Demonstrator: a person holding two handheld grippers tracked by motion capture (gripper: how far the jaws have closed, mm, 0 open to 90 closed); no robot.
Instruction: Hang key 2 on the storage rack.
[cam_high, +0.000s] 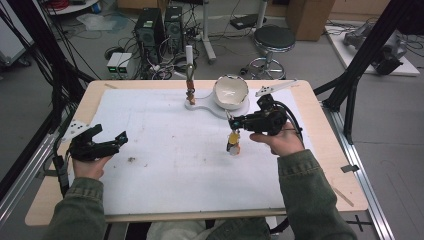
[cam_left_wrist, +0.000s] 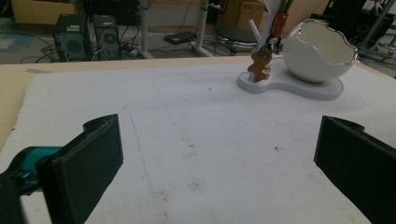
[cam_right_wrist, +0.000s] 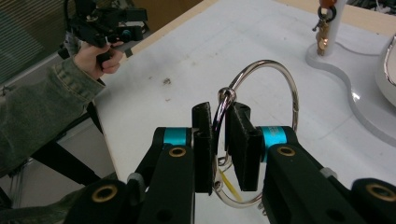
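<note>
Taking the white mat (cam_high: 165, 165) as the landmark: at its left edge, nearest the person, the left gripper (cam_high: 111, 141) hovers low, its jaws standing wide apart with nothing between them. In the left gripper view the two black jaws frame a bare stretch of mat, with the stand well beyond them.

Over the mat's right half, the right gripper (cam_high: 233, 121) is held above the surface, jaws narrow and clamped on a metal ring (cam_right_wrist: 261, 93). In the right gripper view the ring's wire runs between the pads, and the loop arches up beyond them. In the high view an orange and yellow charm (cam_high: 233, 142) hangs below that gripper, its lower end close to the mat; whether it touches cannot be told.

At the mat's far edge sits a white stand (cam_high: 210, 107), carrying an egg-shaped bowl (cam_high: 230, 91) on its right and an upright post (cam_high: 189, 60) on its left. A brown figure (cam_left_wrist: 260, 66) hangs from the post.
</note>
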